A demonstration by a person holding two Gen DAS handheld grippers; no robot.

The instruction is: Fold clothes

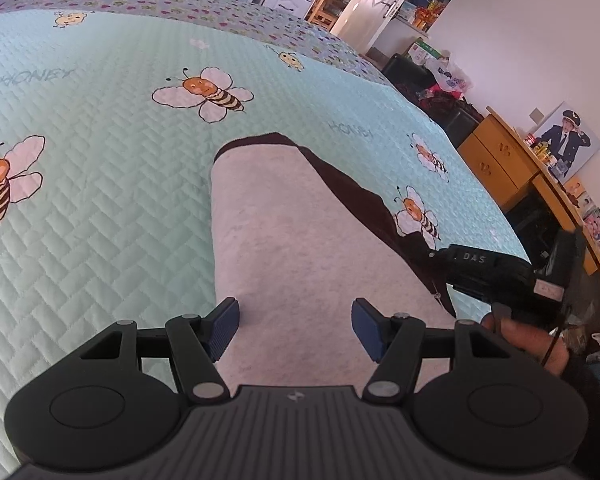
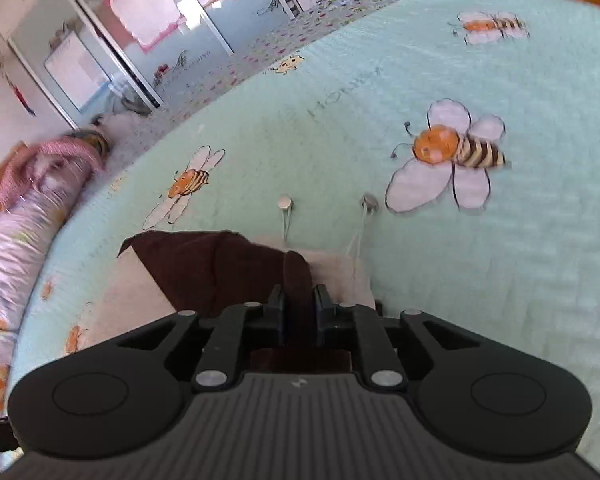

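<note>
A garment with a pale fleecy inside (image 1: 284,232) and dark brown outside (image 1: 352,188) lies on the mint bee-print bedspread (image 1: 92,184). My left gripper (image 1: 296,328) hovers open over its near end, blue pads (image 1: 224,326) apart, nothing between them. The right gripper (image 1: 488,268) shows at the garment's right edge in this view. In the right wrist view my right gripper (image 2: 300,304) is shut on a fold of the brown fabric (image 2: 296,280). Two white drawstrings with round toggles (image 2: 285,202) trail onto the bedspread (image 2: 480,280).
A rolled floral quilt (image 2: 16,240) lies along the bed's left side in the right wrist view. A wooden desk (image 1: 512,160) with a framed picture, black boxes and clutter stand to the right of the bed. A hand (image 1: 532,340) holds the right gripper.
</note>
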